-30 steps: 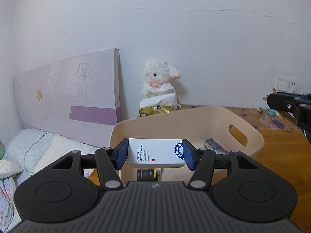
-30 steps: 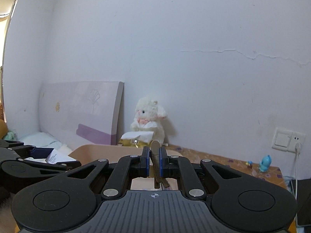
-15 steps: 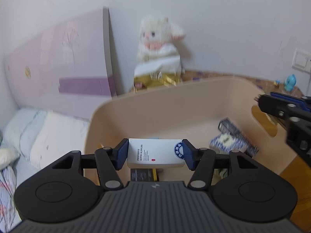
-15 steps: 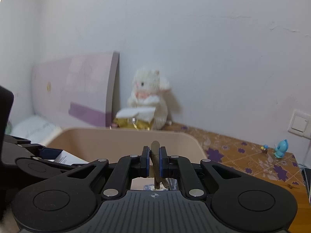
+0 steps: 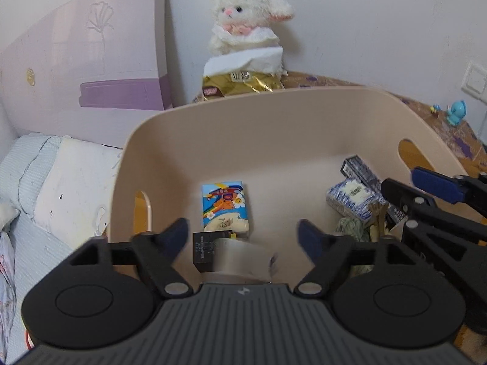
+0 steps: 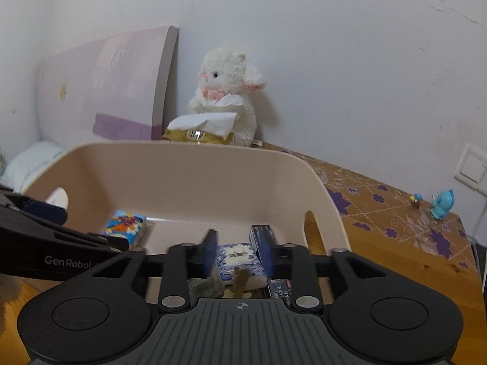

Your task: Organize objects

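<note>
table (image 6: 395, 243) | basket (image 6: 194, 176), plush lamb (image 6: 225, 91), blue figurine (image 6: 443, 203)

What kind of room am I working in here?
Most likely a bedroom. A pillow and bedding lie at the left below a pink headboard panel leaning on the wall, and a white plush toy sits on the wooden bedside surface behind the beige storage basket.

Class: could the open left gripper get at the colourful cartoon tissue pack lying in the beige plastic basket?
Probably yes: the left gripper hangs open above the beige plastic basket, the colourful cartoon tissue pack just ahead with nothing covering its top.
</note>
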The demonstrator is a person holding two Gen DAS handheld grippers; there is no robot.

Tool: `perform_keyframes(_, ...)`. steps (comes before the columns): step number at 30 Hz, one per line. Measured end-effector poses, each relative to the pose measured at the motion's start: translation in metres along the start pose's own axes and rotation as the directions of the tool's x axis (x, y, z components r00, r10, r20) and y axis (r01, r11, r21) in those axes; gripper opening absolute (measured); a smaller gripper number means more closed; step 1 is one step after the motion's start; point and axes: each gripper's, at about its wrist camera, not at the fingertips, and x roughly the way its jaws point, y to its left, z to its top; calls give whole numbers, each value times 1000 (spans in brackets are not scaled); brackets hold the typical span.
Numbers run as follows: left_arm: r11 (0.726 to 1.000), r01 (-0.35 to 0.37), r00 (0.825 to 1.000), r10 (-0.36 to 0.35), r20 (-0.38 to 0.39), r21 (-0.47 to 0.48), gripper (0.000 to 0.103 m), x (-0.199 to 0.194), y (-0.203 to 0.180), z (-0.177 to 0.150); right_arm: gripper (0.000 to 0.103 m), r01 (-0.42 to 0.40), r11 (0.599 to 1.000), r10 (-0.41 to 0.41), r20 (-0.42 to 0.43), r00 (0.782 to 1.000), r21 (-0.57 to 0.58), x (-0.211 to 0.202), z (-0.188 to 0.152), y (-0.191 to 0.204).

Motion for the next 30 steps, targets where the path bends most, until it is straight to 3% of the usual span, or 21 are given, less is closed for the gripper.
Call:
perform_keyframes(1,1000,-5,1000,5,6,1,84,-4,0,0,57,-2,1000,2,6,1000,12,-5,1,-1)
perform_keyframes(4,999,-40,999,40,27,15,85,-19,1,1,74,-3,1000,3,21,1000,29,-20,6,-3)
perform_keyframes(8,999,-47,996,45,71,16,91,-39,4,1,83,11,1000,-12,48,999,23,-41,8,-4)
perform_keyframes(10,999,-53,994,51,92,13,91,-50,5,0,95,6,999,-8,53,999,34,-50,8,-7)
perform_keyframes(18,996,-76,985,69,160,36,98,-86,-3,-20,103,-15,996,9,63,998,86,-88,0,-16)
perform_keyframes(30,998,-62,973,55,223,26,99,-132,-8,-71,103,-27,995,23,48,999,97,-129,-41,-18)
